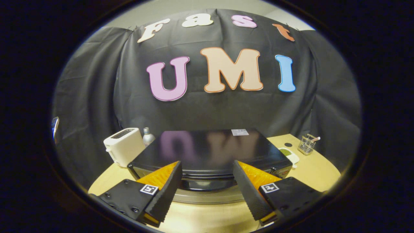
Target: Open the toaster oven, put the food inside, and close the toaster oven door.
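Observation:
The black toaster oven [210,147] stands on the round wooden table [317,171], seen from above its front. Its glossy top lies just beyond my fingertips. My gripper [207,163] is open, one finger on each side of the oven's front top edge. Between the fingers I see the dark front of the door and below it a silver handle bar [210,196]; the door looks shut. Nothing is held. The food, something green on a small white dish [288,154], sits to the right of the oven, partly hidden by it.
A white slot toaster [124,149] stands left of the oven with a small bottle [148,136] behind it. A wire basket [306,144] with utensils is at the back right. A dark round spot [288,144] marks the table near the dish.

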A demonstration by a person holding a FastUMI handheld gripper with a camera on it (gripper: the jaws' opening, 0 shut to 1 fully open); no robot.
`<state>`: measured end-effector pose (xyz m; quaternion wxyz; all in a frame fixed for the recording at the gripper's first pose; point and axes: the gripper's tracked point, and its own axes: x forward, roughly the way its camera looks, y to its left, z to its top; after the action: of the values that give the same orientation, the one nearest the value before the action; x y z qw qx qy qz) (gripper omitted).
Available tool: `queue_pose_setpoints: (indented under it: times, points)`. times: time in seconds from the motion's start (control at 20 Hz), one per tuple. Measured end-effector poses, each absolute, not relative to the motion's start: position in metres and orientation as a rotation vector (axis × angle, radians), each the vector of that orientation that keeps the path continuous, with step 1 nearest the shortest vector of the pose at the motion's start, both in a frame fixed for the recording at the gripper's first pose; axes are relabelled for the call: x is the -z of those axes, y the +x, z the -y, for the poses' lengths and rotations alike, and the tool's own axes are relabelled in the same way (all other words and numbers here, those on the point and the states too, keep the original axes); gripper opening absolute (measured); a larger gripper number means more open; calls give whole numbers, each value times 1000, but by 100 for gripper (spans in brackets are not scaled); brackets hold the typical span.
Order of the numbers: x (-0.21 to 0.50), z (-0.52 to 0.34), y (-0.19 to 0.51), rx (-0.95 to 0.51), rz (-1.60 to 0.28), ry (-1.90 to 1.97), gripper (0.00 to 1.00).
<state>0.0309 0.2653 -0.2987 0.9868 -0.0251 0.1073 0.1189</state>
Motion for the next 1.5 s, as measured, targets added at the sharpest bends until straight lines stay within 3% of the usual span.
queue_pose_setpoints:
  times: [0.25, 0.65, 1.2, 1.5]
  points:
    - [294, -264, 30, -229, -130, -8, 100]
    - [303, -253, -14, -235, -155, -34, 100]
    - [354, -237, -73, -328, -436, -109, 97]
    - [424, -224, -100, -318, -763, -19, 97]
